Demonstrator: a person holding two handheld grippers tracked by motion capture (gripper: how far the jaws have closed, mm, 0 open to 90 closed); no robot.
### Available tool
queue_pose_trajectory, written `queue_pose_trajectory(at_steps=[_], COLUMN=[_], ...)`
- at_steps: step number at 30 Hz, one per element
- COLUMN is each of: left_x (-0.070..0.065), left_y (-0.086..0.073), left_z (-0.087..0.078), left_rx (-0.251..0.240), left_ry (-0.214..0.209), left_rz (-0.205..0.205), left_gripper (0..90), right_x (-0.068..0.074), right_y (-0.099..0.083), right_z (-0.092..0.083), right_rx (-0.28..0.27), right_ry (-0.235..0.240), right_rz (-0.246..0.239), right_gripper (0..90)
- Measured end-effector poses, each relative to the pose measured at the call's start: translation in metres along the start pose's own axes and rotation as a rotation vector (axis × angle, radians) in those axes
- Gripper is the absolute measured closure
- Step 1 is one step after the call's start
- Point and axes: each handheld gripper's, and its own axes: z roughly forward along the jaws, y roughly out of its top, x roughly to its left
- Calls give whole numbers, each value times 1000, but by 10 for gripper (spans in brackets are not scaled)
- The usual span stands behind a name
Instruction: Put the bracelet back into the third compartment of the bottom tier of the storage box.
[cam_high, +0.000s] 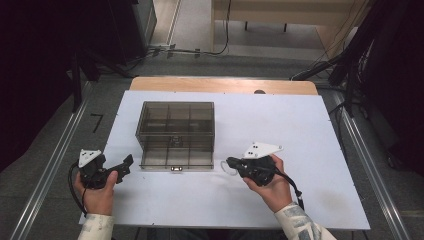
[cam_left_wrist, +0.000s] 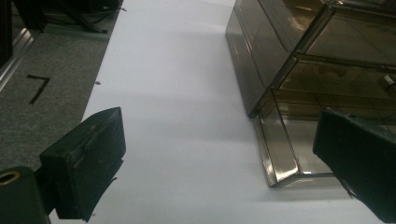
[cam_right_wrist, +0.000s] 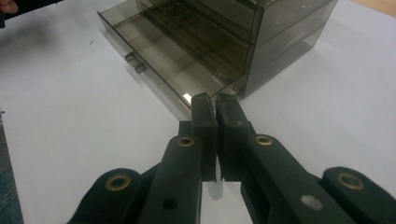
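On the white table top (cam_high: 310, 165), a smoke-tinted drawer organiser (cam_high: 176, 125) is seen with its bottom drawer (cam_high: 175, 159) pulled out. The left gripper (cam_left_wrist: 219, 154) is held with jaws wide apart beside the drawer's corner. The right gripper (cam_right_wrist: 215, 109) is clamped on a small clear ring (cam_high: 226, 167); a loosened squeeze could let it be dropped short of the drawer.

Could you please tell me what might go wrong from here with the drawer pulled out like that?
1. The smoky transparent plastic drawer box has its bottom drawer pulled out; the open left hand-held gripper beside it could knock its corner.
2. The right hand-held gripper seems to pinch a small clear object that might slip.
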Motion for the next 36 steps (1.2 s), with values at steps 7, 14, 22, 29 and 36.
queue_pose_trajectory(at_steps=[7,14,22,29,36], left_x=[1,0,1,2,2], left_y=[0,0,0,0,0], left_z=[0,0,0,0,0], left_rx=[0,2,2,2,2], left_ry=[-1,-1,-2,-4,-6], left_rz=[-1,0,0,-1,-3], left_gripper=[30,31,30,30,30], right_x=[1,1,6,9,10], right_y=[3,7,18,26,33], right_z=[5,7,12,19,25], right_rx=[-1,-5,-16,-18,-18], right_ry=[4,7,16,25,30], right_rz=[-5,-6,-21,-33,-40], right_gripper=[853,853,853,853,853])
